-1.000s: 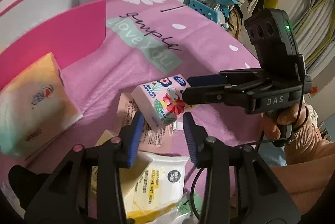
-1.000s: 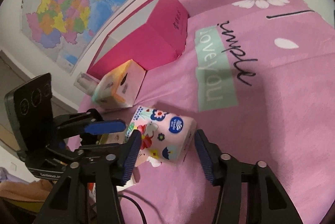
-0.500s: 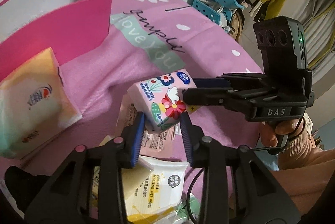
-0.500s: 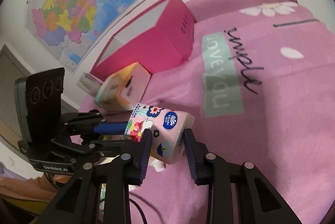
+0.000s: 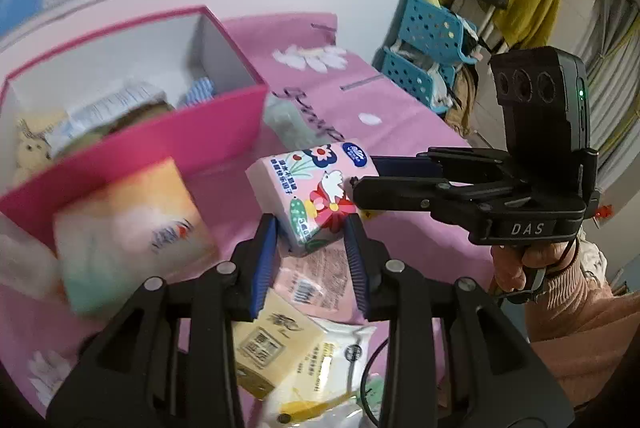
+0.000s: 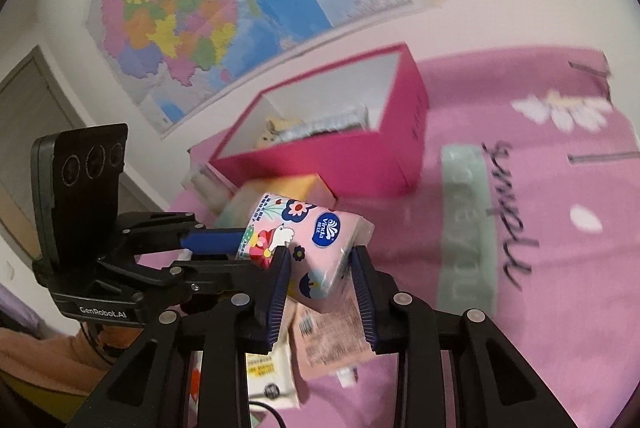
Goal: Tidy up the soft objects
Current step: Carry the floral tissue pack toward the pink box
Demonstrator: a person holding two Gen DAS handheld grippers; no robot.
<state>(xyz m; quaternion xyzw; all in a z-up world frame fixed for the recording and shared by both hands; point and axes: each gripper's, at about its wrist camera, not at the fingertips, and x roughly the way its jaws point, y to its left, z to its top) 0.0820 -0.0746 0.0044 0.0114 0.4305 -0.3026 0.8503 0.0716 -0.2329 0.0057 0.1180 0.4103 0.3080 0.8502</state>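
A pink flowered tissue pack (image 5: 316, 188) hangs in the air above the pink tablecloth, gripped from two sides. My left gripper (image 5: 311, 234) is shut on its near end. My right gripper (image 6: 320, 264) is shut on the same pack (image 6: 316, 244) and reaches in from the right in the left wrist view. The open pink box (image 5: 160, 144) stands behind, with soft toys and packs inside; it also shows in the right wrist view (image 6: 340, 156). An orange and green tissue pack (image 5: 128, 232) lies in front of the box.
Several flat wipe and tissue packets (image 5: 304, 332) lie on the tablecloth (image 6: 560, 268) under the grippers. Blue plastic baskets (image 5: 424, 48) and hanging clothes stand beyond the table's far right edge. A wall with a map (image 6: 200, 8) is behind the box.
Both grippers closed on the flowered pack and lifted it off the tablecloth. They have risen, so the inside of the pink box now shows.
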